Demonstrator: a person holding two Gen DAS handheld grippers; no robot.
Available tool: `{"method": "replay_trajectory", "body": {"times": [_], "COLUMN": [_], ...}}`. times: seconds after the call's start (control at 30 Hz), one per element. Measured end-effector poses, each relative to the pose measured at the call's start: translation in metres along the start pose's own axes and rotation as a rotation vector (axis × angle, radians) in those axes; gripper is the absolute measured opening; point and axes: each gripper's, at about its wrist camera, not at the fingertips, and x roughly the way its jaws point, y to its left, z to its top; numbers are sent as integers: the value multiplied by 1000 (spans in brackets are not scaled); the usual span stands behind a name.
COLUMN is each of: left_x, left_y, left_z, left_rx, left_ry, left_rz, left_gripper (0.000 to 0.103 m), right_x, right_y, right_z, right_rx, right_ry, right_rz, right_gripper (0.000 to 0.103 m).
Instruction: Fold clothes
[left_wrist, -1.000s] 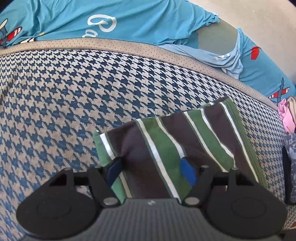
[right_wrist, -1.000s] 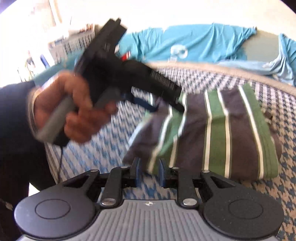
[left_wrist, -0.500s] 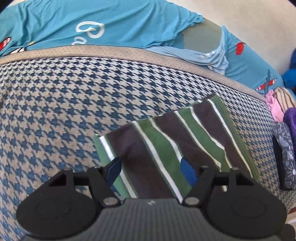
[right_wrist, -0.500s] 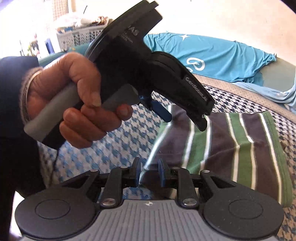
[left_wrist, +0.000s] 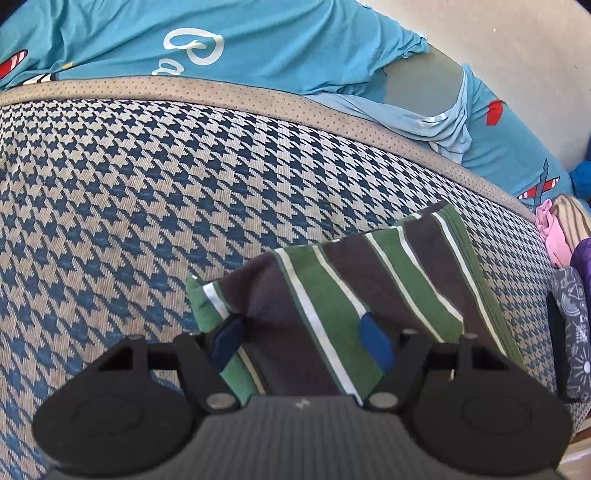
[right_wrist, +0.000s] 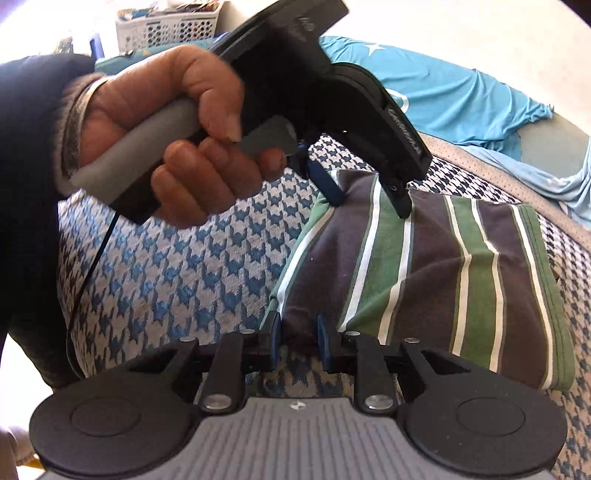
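Observation:
A folded garment (left_wrist: 354, 295) with green, dark brown and white stripes lies flat on the houndstooth cushion (left_wrist: 147, 206). My left gripper (left_wrist: 303, 343) is open wide just over the garment's left end, one blue pad (left_wrist: 229, 339) near its corner. In the right wrist view a hand (right_wrist: 177, 140) holds that left gripper (right_wrist: 365, 199) tilted down onto the far left edge of the garment (right_wrist: 461, 280). My right gripper (right_wrist: 298, 341) is open by a narrow gap, and the garment's near left corner sits right at its fingertips.
A teal printed shirt (left_wrist: 258, 48) drapes over the backrest behind the cushion. Several garments in pink, purple and patterned grey (left_wrist: 569, 266) are piled at the cushion's right end. A white laundry basket (right_wrist: 166, 26) stands far back on the left.
My right gripper has moved forward until the garment's near corner reaches its fingertips. The hand has brought the left gripper down over the garment's left end. Neither gripper's gap has changed.

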Motion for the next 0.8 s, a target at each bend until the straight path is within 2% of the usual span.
{"method": "replay_trajectory", "body": {"times": [0.1, 0.37, 0.5, 0.63, 0.73, 0.8], "left_x": [1, 5, -6, -21, -22, -19], "left_y": [-5, -5, -4, -4, -16, -25], "left_z": [0, 6, 9, 12, 7, 3], "left_rx": [34, 21, -1, -6, 35, 61], "left_ry": [-18, -33, -72, -117, -110, -99], "left_rz": [32, 55, 98, 79, 35, 23], "left_gripper": [69, 70, 70, 71, 71, 71], "right_x": [-2, -7, -17, -20, -20, -19], "right_y": [3, -7, -15, -33, -47, -50], "right_z": [-1, 4, 6, 9, 10, 11], "right_rx": [-12, 37, 45, 96, 152, 146], "right_ry": [23, 59, 14, -32, -71, -86], "right_rz": [-7, 32, 19, -89, -162, -200], "right_gripper": [22, 21, 21, 21, 21, 21]}}
